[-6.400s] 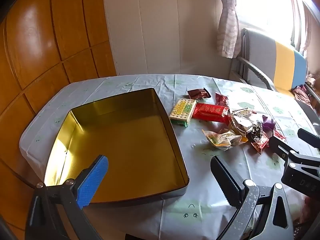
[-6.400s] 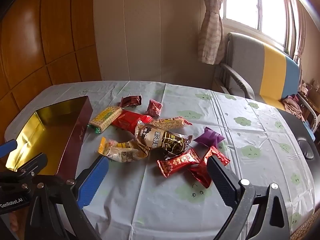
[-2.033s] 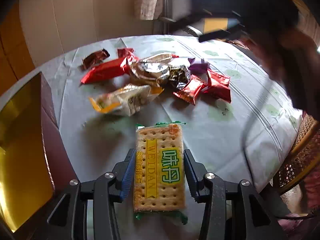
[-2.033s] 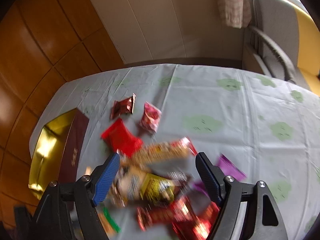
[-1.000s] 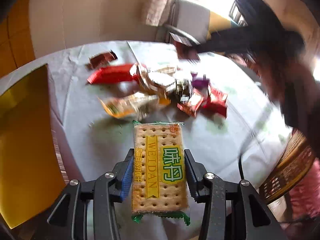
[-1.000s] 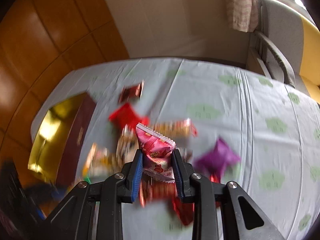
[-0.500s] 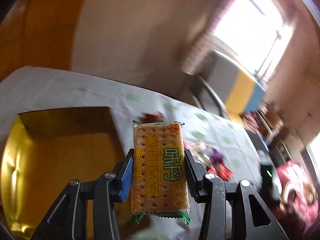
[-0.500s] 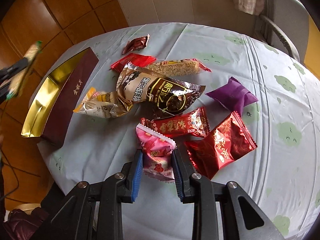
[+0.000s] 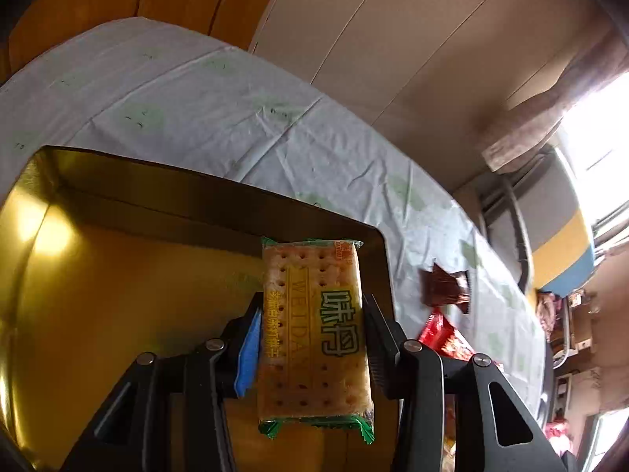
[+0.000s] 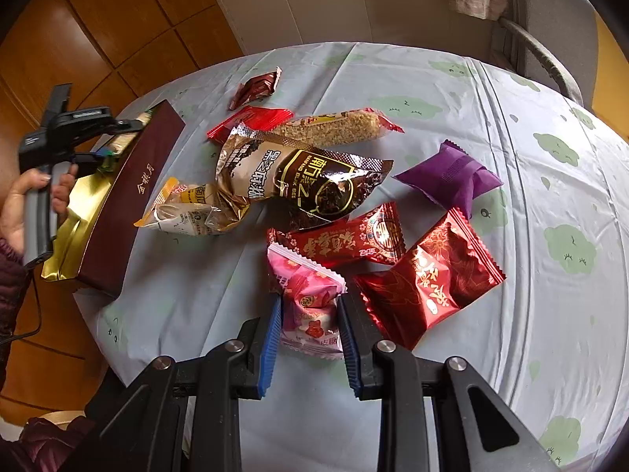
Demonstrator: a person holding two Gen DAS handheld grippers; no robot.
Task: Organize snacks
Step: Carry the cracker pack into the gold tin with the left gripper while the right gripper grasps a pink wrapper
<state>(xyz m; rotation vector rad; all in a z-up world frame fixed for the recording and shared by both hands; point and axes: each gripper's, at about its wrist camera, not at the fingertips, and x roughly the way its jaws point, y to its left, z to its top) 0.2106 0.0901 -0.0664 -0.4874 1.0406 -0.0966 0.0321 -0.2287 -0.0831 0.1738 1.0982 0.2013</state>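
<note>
The gold tin (image 9: 98,275) is sitting open on the tablecloth (image 9: 196,90), its visible floor bare (the near part is hidden behind the gripper). The left gripper (image 9: 312,314) is pinching the cracker packet (image 9: 314,334) by its long edges, holding it over the tin's right side; a second ago it was holding it over the table beside the snack pile. The right gripper (image 10: 310,314) is pinching the pink packet (image 10: 308,303) above the tablecloth, lower than a second ago
</note>
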